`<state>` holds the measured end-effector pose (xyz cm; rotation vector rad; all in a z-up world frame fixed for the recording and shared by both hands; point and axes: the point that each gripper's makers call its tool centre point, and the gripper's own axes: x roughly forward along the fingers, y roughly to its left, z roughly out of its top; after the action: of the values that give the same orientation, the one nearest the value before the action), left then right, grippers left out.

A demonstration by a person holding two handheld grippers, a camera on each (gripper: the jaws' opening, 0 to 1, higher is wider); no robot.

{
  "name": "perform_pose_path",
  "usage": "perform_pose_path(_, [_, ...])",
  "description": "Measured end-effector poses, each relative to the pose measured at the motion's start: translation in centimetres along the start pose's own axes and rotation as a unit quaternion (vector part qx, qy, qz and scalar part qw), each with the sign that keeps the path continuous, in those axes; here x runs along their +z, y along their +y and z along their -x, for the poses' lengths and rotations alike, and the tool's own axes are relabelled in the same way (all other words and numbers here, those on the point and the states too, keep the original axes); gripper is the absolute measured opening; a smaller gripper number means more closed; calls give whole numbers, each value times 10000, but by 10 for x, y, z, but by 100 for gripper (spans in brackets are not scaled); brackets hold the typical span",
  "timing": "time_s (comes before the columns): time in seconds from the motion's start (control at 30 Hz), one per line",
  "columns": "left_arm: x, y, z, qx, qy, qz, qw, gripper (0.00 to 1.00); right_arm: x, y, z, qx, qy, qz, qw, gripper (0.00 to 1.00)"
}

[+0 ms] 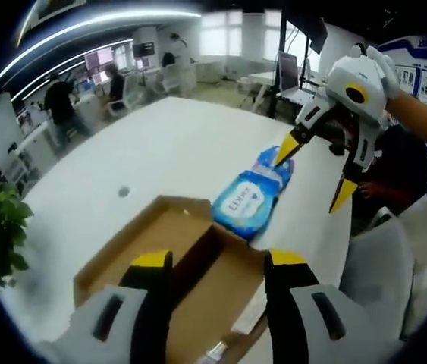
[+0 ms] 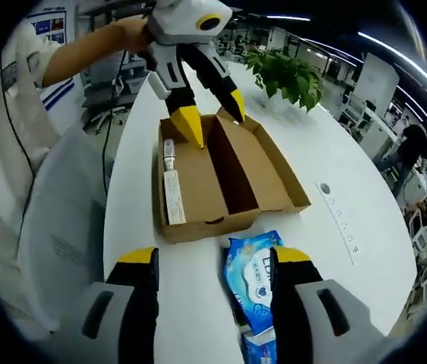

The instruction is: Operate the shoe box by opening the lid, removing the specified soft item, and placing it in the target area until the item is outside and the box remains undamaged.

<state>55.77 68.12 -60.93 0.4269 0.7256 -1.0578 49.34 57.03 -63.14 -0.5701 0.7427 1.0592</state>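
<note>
An open brown cardboard shoe box [image 1: 122, 262] [image 2: 277, 178] lies on the white table, its lid folded flat beside the tray. A white tube [image 2: 171, 189] rests in the tray. The soft blue wipes pack [image 1: 249, 196] [image 2: 249, 282] lies on the table just outside the box. My left gripper [image 1: 219, 262] [image 2: 213, 114] hangs open above the box's far end, holding nothing. My right gripper [image 2: 213, 258] [image 1: 315, 174] is open over the pack. In the right gripper view, one finger covers the pack's edge.
A green potted plant [image 2: 289, 76] [image 1: 1, 227] stands on the table past the box. A round socket [image 1: 123, 192] [image 2: 324, 188] is set into the tabletop. A grey chair [image 2: 61, 235] [image 1: 380, 269] sits at the table's edge. People and desks are far behind.
</note>
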Motion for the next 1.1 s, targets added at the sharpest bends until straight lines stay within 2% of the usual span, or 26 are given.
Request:
perform_pose_path(0.2, [-35, 13, 24, 340, 45, 307, 9989, 52, 10, 14, -18, 391, 62, 140, 9991, 58])
perform_pose_path(0.57, [-94, 30, 56, 792, 97, 895, 9928, 51, 23, 19, -55, 646, 196, 398, 9969, 57])
perform_pose_path(0.8, [-132, 43, 69, 1113, 216, 1227, 9859, 51, 22, 18, -77, 738, 392, 534, 9951, 56])
perform_pose_path(0.9, [-144, 48, 71, 1223, 254, 1328, 9832, 50, 21, 18, -85, 770, 458, 571, 9943, 56])
perform_pose_path(1.1, [-174, 56, 75, 1432, 386, 1735, 9736, 45, 19, 17, -100, 821, 531, 604, 9934, 56])
